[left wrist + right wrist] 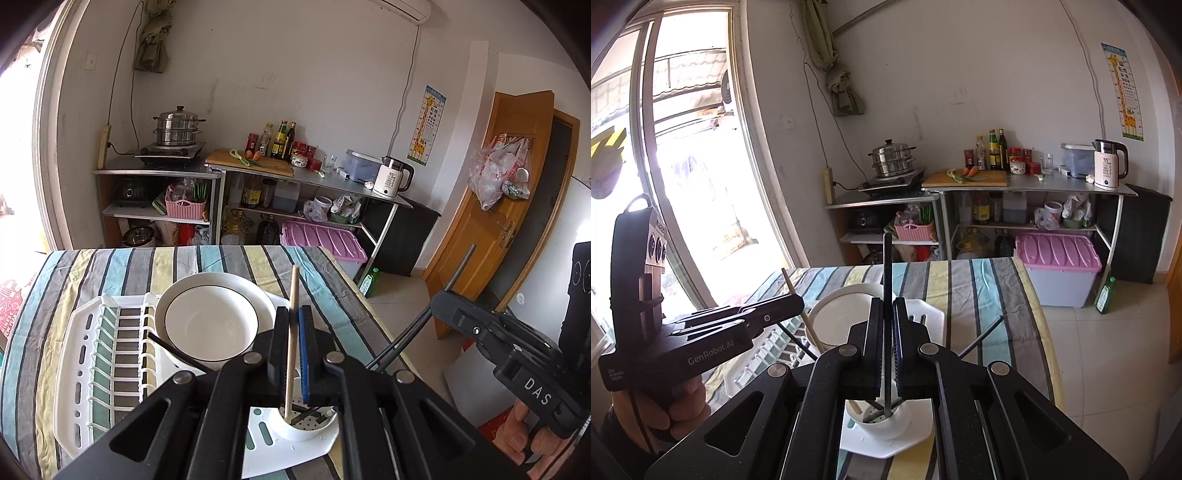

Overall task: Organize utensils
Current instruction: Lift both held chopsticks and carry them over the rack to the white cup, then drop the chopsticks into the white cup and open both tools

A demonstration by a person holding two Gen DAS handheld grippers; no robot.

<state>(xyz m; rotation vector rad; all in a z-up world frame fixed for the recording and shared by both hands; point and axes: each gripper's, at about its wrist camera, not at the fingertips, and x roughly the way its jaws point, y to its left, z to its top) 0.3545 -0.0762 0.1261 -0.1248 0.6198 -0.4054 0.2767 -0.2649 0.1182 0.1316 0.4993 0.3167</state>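
In the left wrist view my left gripper (293, 314) is shut on a pale wooden chopstick (293, 291), which stands nearly upright with its lower end inside the white round utensil cup (303, 430) of the white dish rack (85, 354). My right gripper (887, 304) is shut on a dark grey chopstick (887, 266), whose lower end also reaches into the cup (886, 424). Each gripper shows in the other's view: the right gripper (437, 299) at the right, the left gripper (798, 299) at the left. Another dark chopstick (982, 336) leans out of the cup to the right.
A white bowl (210, 325) sits in the rack, with a black chopstick (173, 350) lying against it. The rack stands on a striped tablecloth (229, 258). Behind the table are metal kitchen shelves (221, 173), a pink-lidded box (1056, 254) and a green bottle (1106, 295) on the floor.
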